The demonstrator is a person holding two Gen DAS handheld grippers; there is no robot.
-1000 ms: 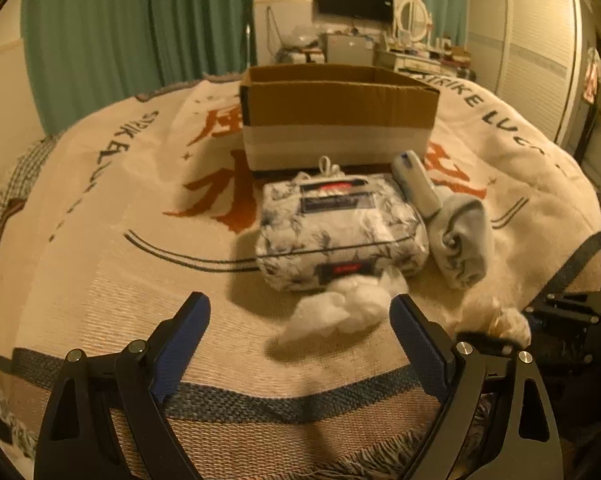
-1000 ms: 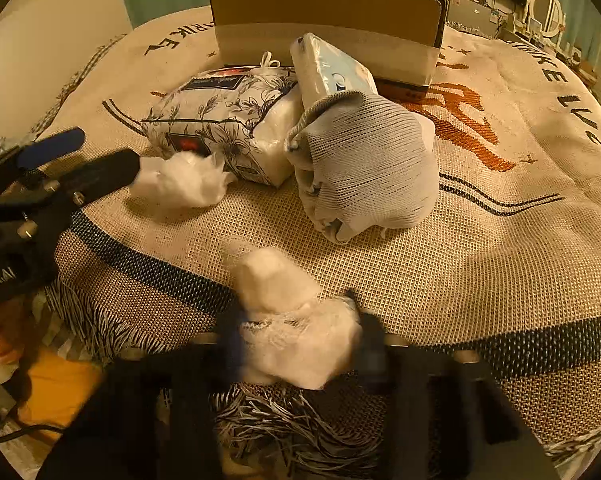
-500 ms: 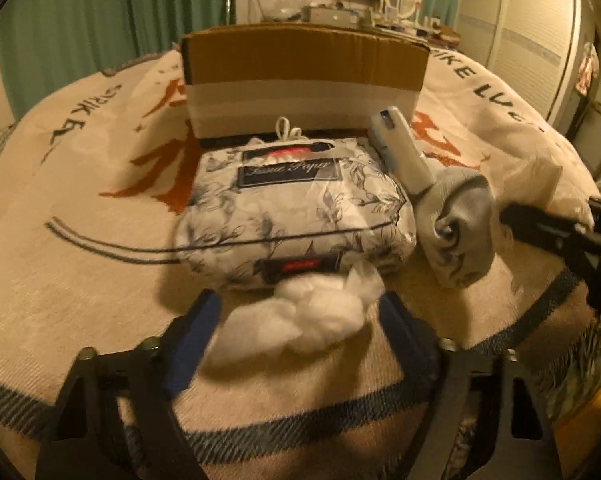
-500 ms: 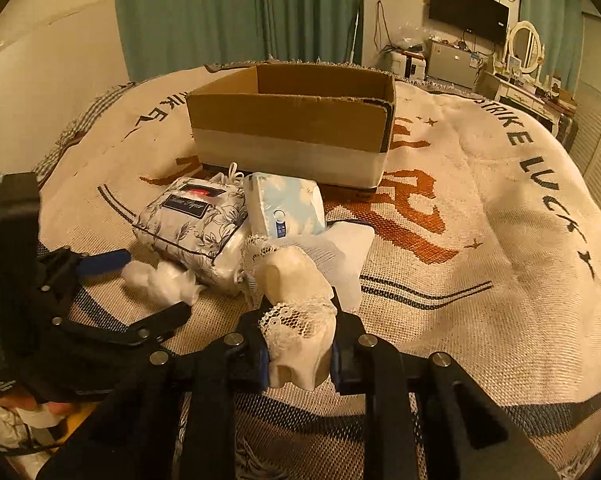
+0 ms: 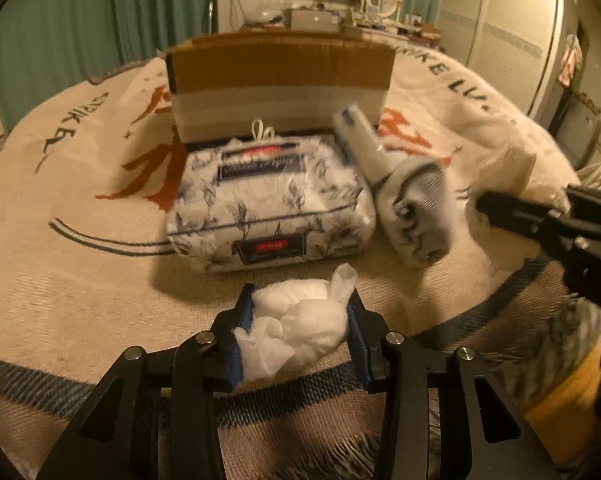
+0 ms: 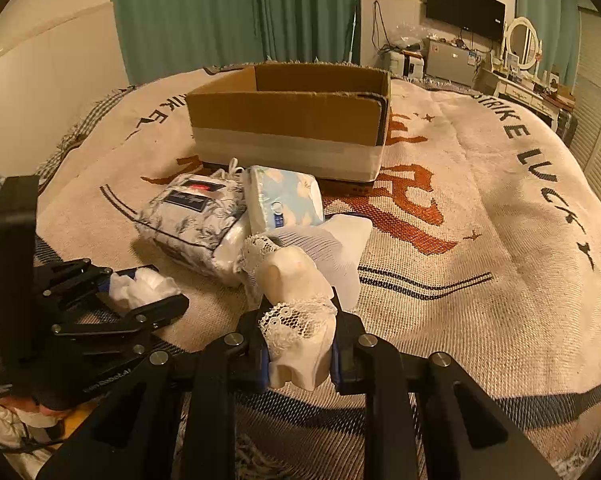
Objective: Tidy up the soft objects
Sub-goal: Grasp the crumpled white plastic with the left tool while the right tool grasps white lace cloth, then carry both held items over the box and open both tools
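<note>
My left gripper [image 5: 298,332] is shut on a white cotton wad in clear plastic [image 5: 296,328], near the blanket's front edge; it also shows in the right wrist view [image 6: 140,286]. My right gripper [image 6: 298,350] is shut on a cream lace-trimmed soft item [image 6: 296,312], held above the blanket; it shows at the right in the left wrist view [image 5: 508,172]. An open cardboard box [image 6: 292,120] stands behind. In front of it lie a floral tissue pack [image 5: 268,200], a light blue tissue pack [image 6: 284,200] and a grey knit bundle [image 5: 420,208].
All lies on a cream woven blanket [image 6: 480,240] with dark stripes and a fringed front edge on a bed. Green curtains [image 6: 236,12], a TV [image 6: 464,8] and a dresser with a mirror [image 6: 520,44] stand behind the bed; wardrobe doors [image 5: 500,28] are at the right.
My left gripper moved forward around the cotton wad and closed on it. My right gripper lifted the lace-trimmed item off the blanket.
</note>
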